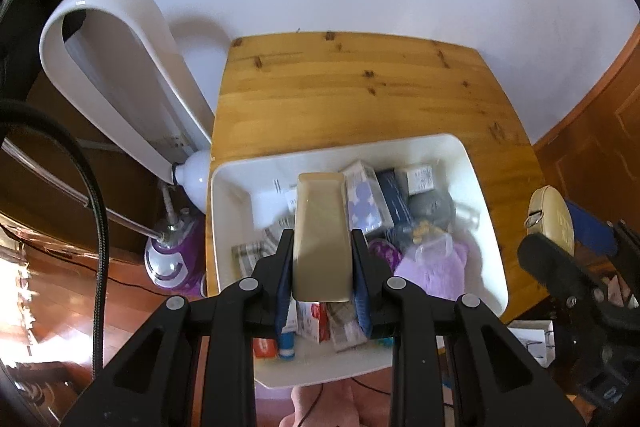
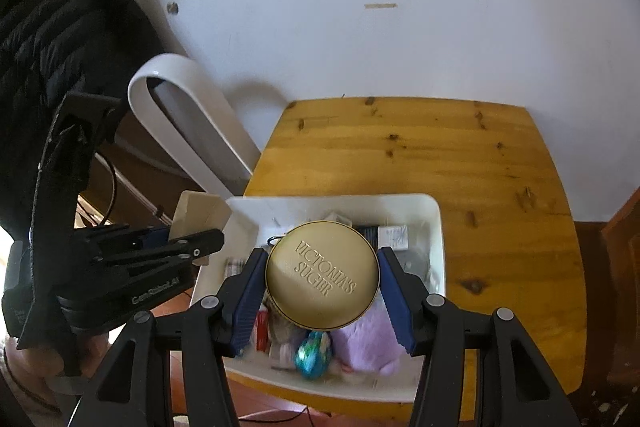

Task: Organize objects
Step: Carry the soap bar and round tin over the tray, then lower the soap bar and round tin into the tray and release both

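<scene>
Both claws hang over the white bin (image 1: 486, 227) at the lower centre of each view, the bare desk (image 1: 360, 95) lying beyond it toward the top. The left claw (image 1: 322, 267) is clamped on a tan box (image 1: 320, 239), long axis pointing straight ahead (away from the camera). The right claw (image 2: 322, 287) grips a round gold tin (image 2: 322, 275) across its width. Judging by this, either load could go forward onto the bare wood.

left wrist: above near worktop edge, facing down-forward, close | right wrist: likewise, rightward | shared: white bin (image 1: 486, 187), worktop (image 1: 360, 95), wall
</scene>
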Available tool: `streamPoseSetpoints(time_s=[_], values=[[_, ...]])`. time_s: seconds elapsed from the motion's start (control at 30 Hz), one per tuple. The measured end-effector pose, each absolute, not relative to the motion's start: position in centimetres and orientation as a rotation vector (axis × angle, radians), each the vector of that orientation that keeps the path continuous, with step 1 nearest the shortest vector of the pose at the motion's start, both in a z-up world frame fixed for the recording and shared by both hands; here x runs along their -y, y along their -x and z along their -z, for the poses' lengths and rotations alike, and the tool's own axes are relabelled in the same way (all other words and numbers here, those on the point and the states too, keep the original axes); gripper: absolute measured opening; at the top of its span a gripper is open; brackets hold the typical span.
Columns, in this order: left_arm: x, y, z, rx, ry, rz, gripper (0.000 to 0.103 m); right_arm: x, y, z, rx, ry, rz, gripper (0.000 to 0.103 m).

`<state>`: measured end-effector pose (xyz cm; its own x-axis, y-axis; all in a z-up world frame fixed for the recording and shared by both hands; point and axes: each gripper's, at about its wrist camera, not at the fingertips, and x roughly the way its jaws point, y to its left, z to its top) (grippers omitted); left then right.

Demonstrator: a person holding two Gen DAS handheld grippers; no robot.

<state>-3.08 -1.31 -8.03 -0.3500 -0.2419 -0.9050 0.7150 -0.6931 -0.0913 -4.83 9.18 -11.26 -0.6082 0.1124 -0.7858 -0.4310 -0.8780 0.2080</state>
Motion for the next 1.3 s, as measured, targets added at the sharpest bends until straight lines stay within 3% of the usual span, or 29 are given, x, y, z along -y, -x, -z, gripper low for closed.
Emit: streamPoseSetpoints(time_s=[0.53,0.6,0.7,0.77,0.87,1.3], values=[[-0.6,3.6,8.6,-0.653,-1.295,1.980,0.028,-9.9,4.5,13.0,-0.439,1.361,-2.475,0.057],[-0.7,4.0,8.9,-0.674,-1.307,1.957,0.029,-10.4,4.1,12.9,-0.435,1.366,-2.486,0.066],[-0.9,4.7,9.2,-0.692,-1.320,1.929,0.034,-11.4,3.7,12.8,-0.433,1.362,-2.501,0.069],[-1.1,5.1,9.0,-0.696,-1.308,1.920,0.045,-11.9,3.6,12.7,-0.429,1.365,-2.506,0.070],[-1.3,5.6,8.4,-0.698,-1.283,1.924,0.053,-12.4,3.6,12.4,-0.422,1.371,-2.515,0.070],[-0.8,6.6,5.5,-0.660,-1.213,1.898,0.058,-15.9,3.8,9.8,-0.464,1.317,-2.501,0.070]])
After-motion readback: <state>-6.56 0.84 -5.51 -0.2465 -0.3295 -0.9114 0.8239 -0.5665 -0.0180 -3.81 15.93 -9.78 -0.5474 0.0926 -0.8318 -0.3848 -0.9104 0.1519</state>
